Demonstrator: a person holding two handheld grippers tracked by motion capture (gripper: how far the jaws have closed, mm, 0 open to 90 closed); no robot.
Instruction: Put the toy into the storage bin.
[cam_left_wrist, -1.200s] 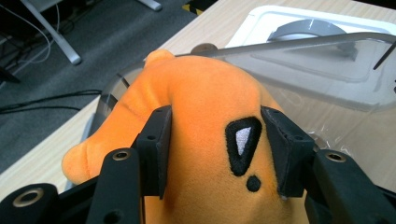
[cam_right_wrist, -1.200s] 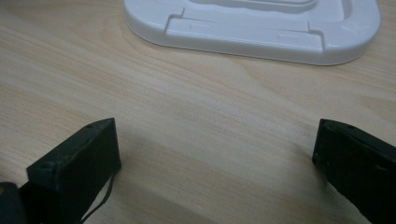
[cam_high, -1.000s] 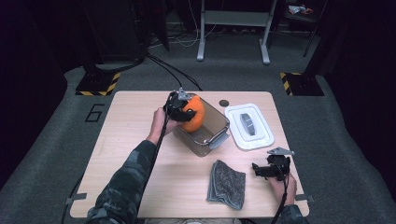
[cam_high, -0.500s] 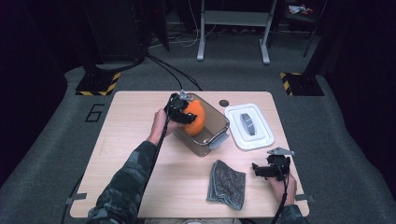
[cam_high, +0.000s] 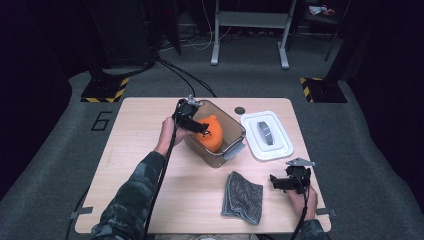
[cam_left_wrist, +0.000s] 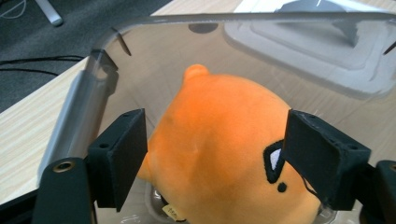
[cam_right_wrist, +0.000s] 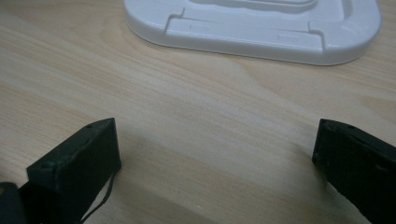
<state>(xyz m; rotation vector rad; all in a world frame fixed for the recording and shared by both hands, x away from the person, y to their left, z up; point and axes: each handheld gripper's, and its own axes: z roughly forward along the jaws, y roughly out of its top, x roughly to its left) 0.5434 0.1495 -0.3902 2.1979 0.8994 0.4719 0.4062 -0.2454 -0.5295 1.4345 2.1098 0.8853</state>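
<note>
A: Step in hand, by my reading: dropping the orange plush toy (cam_high: 212, 134) into the clear container (cam_high: 235, 131), centre of the high view. The left gripper (cam_high: 199, 126) sits over the container's left rim. In the left gripper view the toy (cam_left_wrist: 219, 149) lies between the jaws, low inside the container (cam_left_wrist: 93, 84). The jaws have just been opening; the left pad shows a sliver of gap, the right pad looks at most brushing the fabric. I'd call it released.

B: To do it well?

A: Finish spreading the jaws before lifting, then pull straight up so neither pad drags the plush out or snags the wall. The toy looks bulky for the box, so it may need a press down later if the white lid (cam_high: 266, 135), to the right, is to fit.

B: Right gripper (cam_high: 280, 183)?

A: Lower right of the high view, jaws wide apart over bare table (cam_right_wrist: 196, 116), gripping nothing. Grey cloth (cam_high: 242, 196) just left of it.

B: Versus a second ago?

A: The toy then sat higher, bulging above the rim in a tighter grip; now it is sunk deeper. Right gripper, cloth and lid unchanged.
</note>
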